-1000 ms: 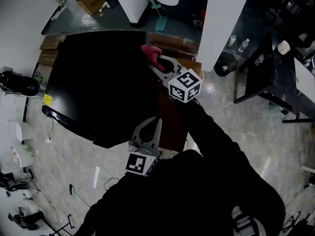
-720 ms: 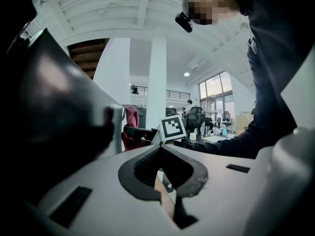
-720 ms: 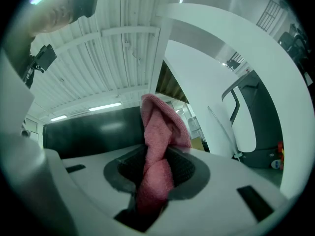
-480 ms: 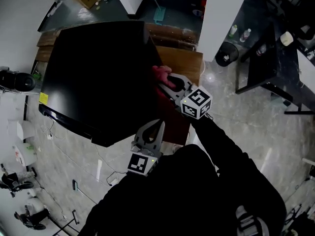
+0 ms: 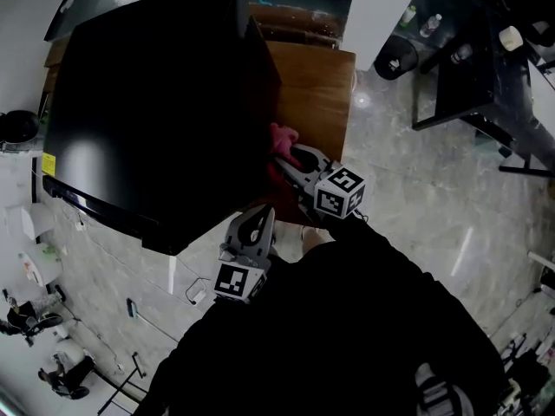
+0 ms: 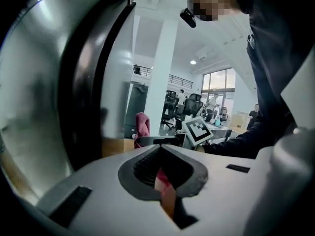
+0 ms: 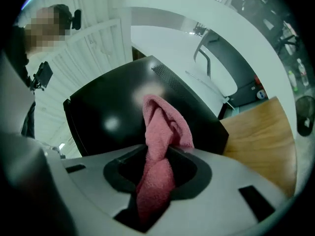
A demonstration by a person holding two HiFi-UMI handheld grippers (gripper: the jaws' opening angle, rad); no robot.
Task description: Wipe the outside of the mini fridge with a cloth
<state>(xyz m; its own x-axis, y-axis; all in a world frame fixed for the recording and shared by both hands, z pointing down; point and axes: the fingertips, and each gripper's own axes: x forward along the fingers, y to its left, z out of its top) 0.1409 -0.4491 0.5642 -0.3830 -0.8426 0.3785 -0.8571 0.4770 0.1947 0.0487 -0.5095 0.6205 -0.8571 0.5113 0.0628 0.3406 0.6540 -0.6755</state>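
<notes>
The black mini fridge point(image 5: 147, 94) fills the upper left of the head view and stands on a wooden table point(image 5: 316, 85). My right gripper point(image 5: 284, 156) is shut on a pink cloth point(image 5: 279, 137), which lies against the fridge's right side. In the right gripper view the pink cloth point(image 7: 161, 132) hangs bunched out of the right gripper point(image 7: 157, 154), with the mini fridge point(image 7: 118, 112) just behind it. My left gripper point(image 5: 262, 213) is shut on nothing near the fridge's near corner. In the left gripper view the left gripper point(image 6: 160, 154) points along the fridge wall point(image 6: 44, 92) toward the cloth point(image 6: 142, 124).
A black desk point(image 5: 473, 76) stands on the tiled floor at right, with a round black bin point(image 5: 395, 61) beside a white pillar point(image 5: 381, 7). Cables and small devices point(image 5: 35, 319) lie on the floor at left. The table's bare wood point(image 7: 263, 136) runs right of the fridge.
My right gripper has drawn the cloth down the fridge's right side, from the far top corner toward the person. The left gripper has stayed shut near the fridge's near corner.
</notes>
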